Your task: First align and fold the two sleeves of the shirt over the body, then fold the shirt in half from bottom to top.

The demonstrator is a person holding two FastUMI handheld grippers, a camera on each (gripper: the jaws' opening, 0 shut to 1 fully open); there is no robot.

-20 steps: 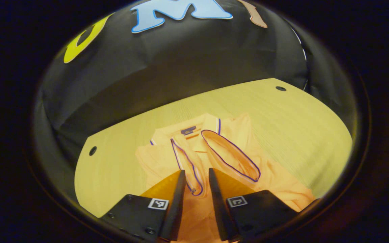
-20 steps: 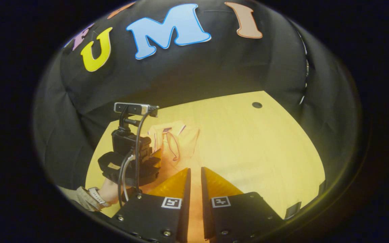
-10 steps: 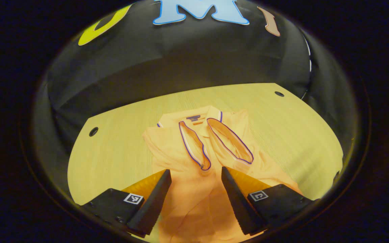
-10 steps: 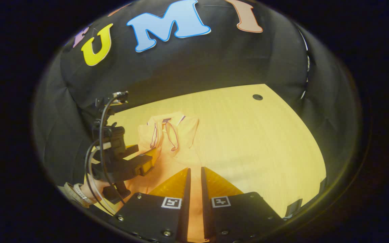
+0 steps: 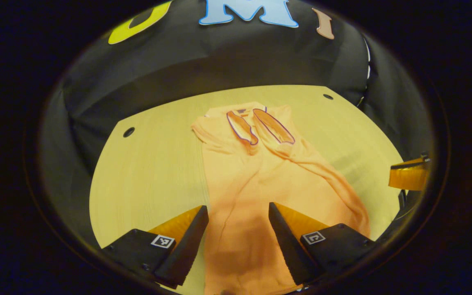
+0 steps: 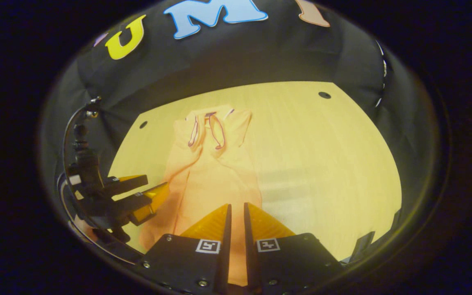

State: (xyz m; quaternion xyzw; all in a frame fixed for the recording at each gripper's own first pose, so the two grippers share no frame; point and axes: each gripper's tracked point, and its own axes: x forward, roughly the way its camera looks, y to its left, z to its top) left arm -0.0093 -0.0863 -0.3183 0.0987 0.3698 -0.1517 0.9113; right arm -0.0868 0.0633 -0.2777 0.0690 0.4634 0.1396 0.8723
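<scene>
An orange shirt (image 5: 256,176) lies flat on the wooden table (image 5: 154,164), collar (image 5: 242,110) at the far end. Both sleeves are folded over the chest, their purple-trimmed cuffs (image 5: 241,128) side by side just below the collar. My left gripper (image 5: 238,209) is open and hovers over the lower body of the shirt, one finger over each side. In the right gripper view the shirt (image 6: 215,172) runs toward me, and my right gripper (image 6: 236,207) is shut above its near right edge with only a slit between the fingers. The left gripper (image 6: 148,188) shows there at the left, open.
The table (image 6: 322,155) has small round holes near its far corners (image 5: 128,132) (image 5: 328,96). Black cloth walls close it in behind and at the sides. A finger of the right gripper (image 5: 408,174) pokes in at the right of the left gripper view.
My left gripper opened, leaving the left sleeve cuff on the chest, and drew back toward the hem. The right gripper also pulled back, staying shut.
</scene>
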